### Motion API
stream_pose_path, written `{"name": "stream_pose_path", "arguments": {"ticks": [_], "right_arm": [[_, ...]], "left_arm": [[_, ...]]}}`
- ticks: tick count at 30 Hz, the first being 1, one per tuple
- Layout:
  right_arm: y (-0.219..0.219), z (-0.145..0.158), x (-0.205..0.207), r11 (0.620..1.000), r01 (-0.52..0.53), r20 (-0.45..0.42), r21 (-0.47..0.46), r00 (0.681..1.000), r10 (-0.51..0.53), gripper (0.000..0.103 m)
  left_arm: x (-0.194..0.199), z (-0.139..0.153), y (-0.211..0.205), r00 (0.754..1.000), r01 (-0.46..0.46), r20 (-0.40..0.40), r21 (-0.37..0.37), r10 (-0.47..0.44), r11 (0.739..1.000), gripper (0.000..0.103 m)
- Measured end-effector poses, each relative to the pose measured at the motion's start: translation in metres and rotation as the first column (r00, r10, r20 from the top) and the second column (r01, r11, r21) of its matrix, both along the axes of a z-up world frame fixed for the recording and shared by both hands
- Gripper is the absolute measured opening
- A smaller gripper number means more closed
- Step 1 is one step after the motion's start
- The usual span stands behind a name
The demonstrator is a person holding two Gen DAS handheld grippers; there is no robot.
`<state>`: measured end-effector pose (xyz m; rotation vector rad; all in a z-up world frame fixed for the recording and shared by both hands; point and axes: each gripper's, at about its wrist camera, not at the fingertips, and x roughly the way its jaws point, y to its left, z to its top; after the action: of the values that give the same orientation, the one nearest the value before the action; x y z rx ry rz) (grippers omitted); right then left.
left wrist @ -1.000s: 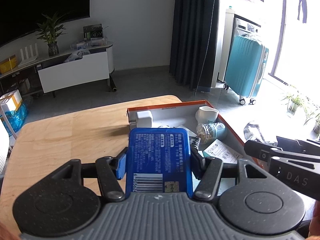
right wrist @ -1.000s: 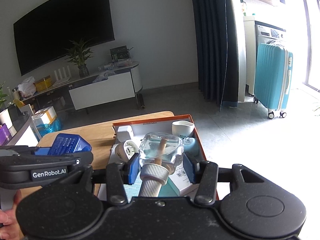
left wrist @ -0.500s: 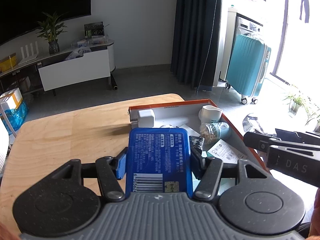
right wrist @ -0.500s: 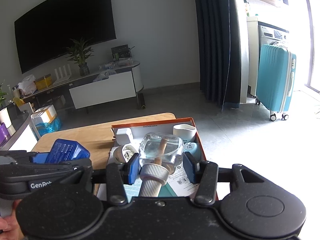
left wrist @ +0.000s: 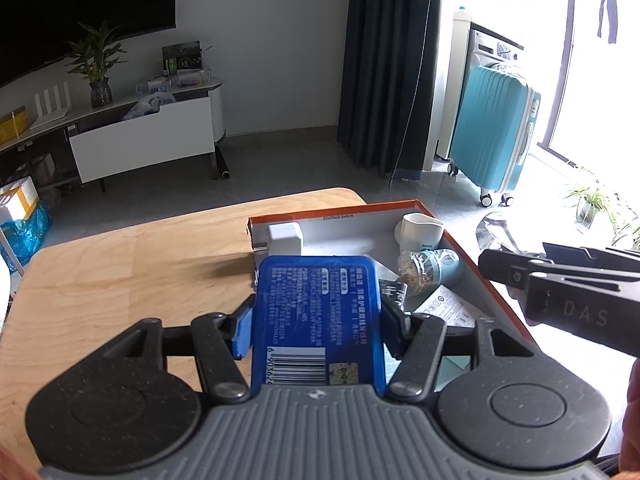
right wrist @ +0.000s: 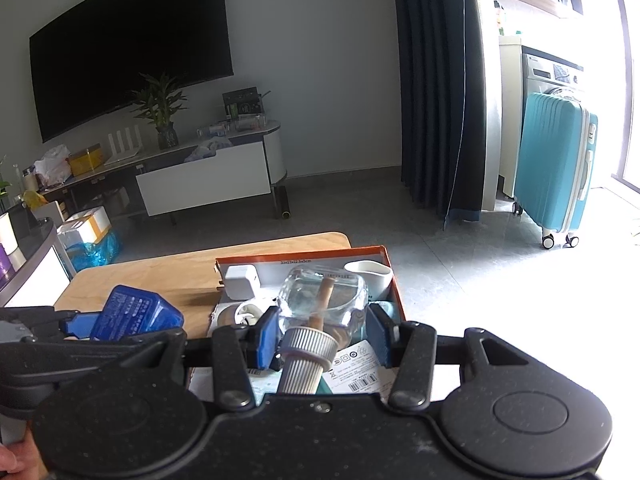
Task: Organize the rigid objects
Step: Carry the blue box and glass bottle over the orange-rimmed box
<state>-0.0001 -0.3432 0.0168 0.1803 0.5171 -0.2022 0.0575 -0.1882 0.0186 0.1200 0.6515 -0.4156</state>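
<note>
Blue tin (left wrist: 318, 320) hides part of the orange box (left wrist: 472, 258) contents

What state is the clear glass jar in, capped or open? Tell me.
Capped. The clear glass jar carries its ribbed grey screw cap, pointing toward the camera, while the right gripper clamps the jar above the orange box.

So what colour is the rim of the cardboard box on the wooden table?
Orange rim, seen best from the left wrist.

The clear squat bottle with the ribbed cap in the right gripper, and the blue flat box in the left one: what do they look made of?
Clear squat bottle: probably glass, maybe hard clear plastic; see-through walls with bright glints. Its ribbed cap looks like matte grey plastic. Blue flat box: likely glossy printed plastic or tin; rounded corners, barcode.
</note>
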Motion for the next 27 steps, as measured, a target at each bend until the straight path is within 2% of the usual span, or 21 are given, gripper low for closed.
{"name": "stream_pose_path", "arguments": {"ticks": [27], "right_arm": [[-0.014,-0.005,0.051,0.999,-0.045,-0.038,0.000,0.998,0.045,0.057]], "left_arm": [[0.023,-0.007,-0.019,0.999,0.025,-0.023,-0.005,-0.025,1.000,0.061]]}}
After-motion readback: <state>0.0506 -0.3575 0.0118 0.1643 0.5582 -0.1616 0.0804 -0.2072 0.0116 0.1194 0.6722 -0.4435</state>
